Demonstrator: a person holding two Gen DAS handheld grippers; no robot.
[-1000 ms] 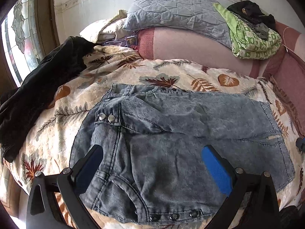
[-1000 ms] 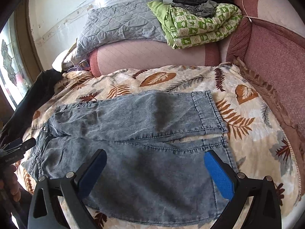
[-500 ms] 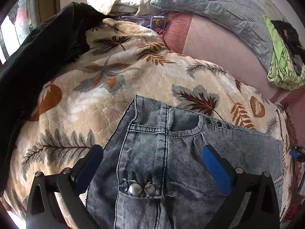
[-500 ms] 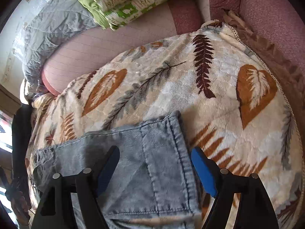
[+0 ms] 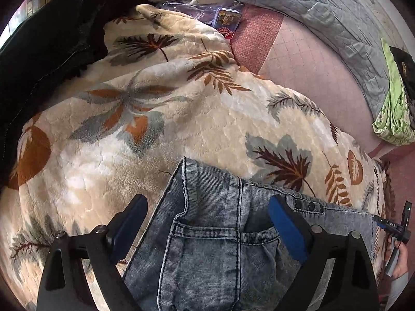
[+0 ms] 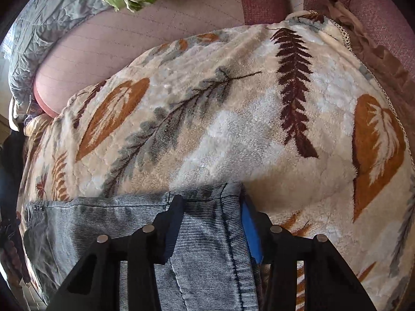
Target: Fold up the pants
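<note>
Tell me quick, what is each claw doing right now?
Left gripper: open, astride the jeans waistband, just narrowing slightly.
Right gripper: just been closing on the jeans' hem; firm grip cannot be told.

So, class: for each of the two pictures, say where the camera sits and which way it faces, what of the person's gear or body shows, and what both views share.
Left wrist: on the left gripper, facing steeply down at the jeans' waistband; its open blue pads straddle it; the other hand shows at right.
Right wrist: on the right gripper, facing down at the jeans' leg hem, its jaws closing around the hem.
Shared: the jeans, leaf-print blanket, grey pillow.
</note>
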